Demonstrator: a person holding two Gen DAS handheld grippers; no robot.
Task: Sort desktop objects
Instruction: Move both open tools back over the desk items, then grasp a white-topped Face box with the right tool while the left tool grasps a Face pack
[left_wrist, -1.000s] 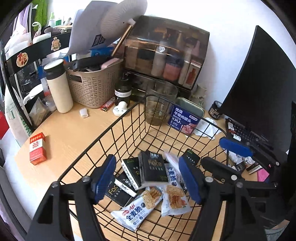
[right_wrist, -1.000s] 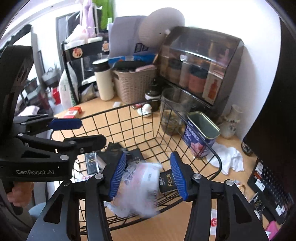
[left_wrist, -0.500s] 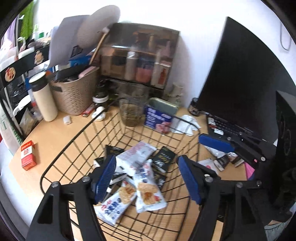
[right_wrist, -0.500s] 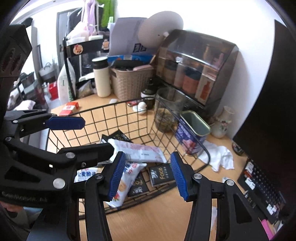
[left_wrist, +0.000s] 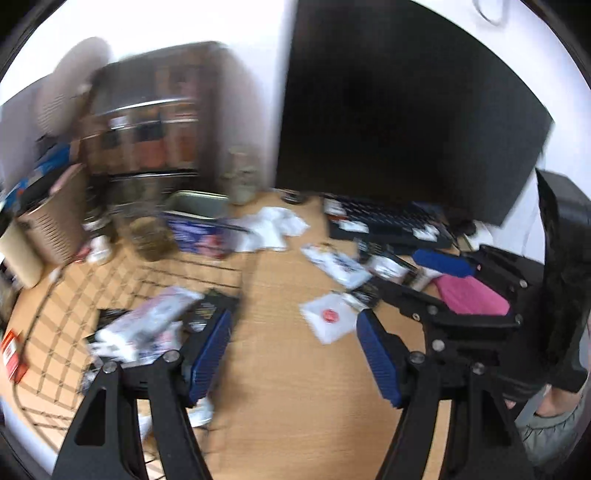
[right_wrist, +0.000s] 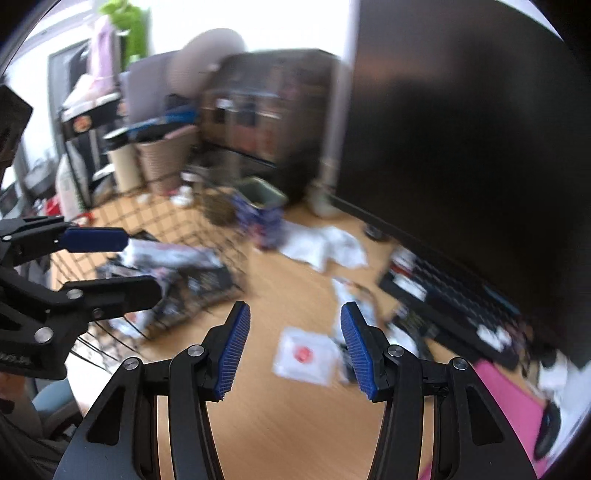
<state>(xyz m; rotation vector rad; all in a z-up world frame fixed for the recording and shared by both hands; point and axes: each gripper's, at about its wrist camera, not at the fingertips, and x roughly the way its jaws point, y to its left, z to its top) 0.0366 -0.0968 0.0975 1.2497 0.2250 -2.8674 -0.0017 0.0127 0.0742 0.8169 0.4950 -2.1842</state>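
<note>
Hovering over bare desk, right gripper jaws apart, nothing between; white sachet with red dot just beyond the tips. Left gripper likewise open and empty, sachet ahead toward its right finger, wire basket of packets at left

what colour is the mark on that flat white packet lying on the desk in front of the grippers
Red: a round red mark in the middle of the white packet. It shows best in the right wrist view, though blurred.
</note>
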